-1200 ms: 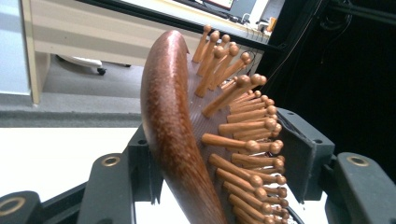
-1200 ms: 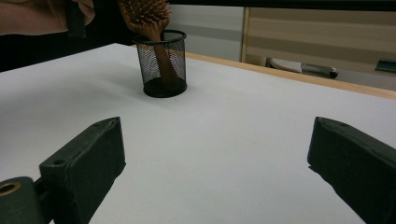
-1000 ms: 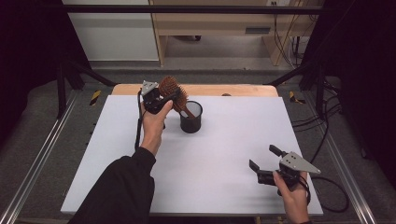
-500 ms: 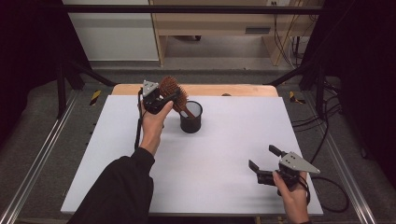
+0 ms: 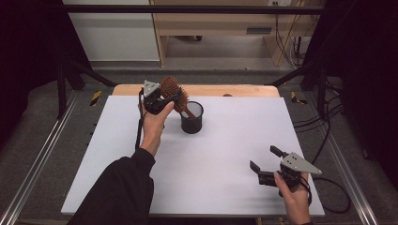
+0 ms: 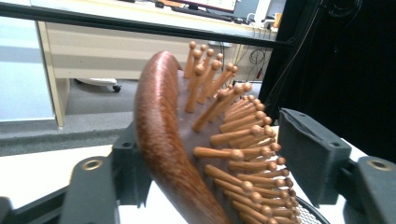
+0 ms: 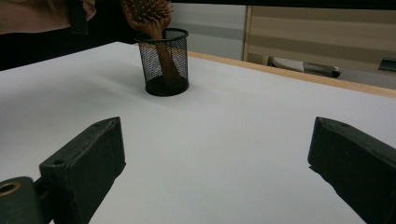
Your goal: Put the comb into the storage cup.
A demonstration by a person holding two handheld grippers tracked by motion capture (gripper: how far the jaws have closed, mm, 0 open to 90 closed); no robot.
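The wooden hairbrush (image 5: 174,93) stands handle-down in the black mesh cup (image 5: 192,118), at about twelve o'clock on the white table (image 5: 225,154); its head leans out over the rim toward ten o'clock. The left gripper (image 5: 165,99) straddles that head, and its jaws have just been opening. The right pad (image 6: 312,151) stands clear of the bristles, likely letting the cup take the brush. The right gripper (image 5: 264,158), jaws spread and empty, waits at five o'clock, well apart.

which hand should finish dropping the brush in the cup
Left. The left gripper is already at the brush, its jaws just opening around the head, handle down in the cup. The right gripper sits open and empty near the table's front edge.
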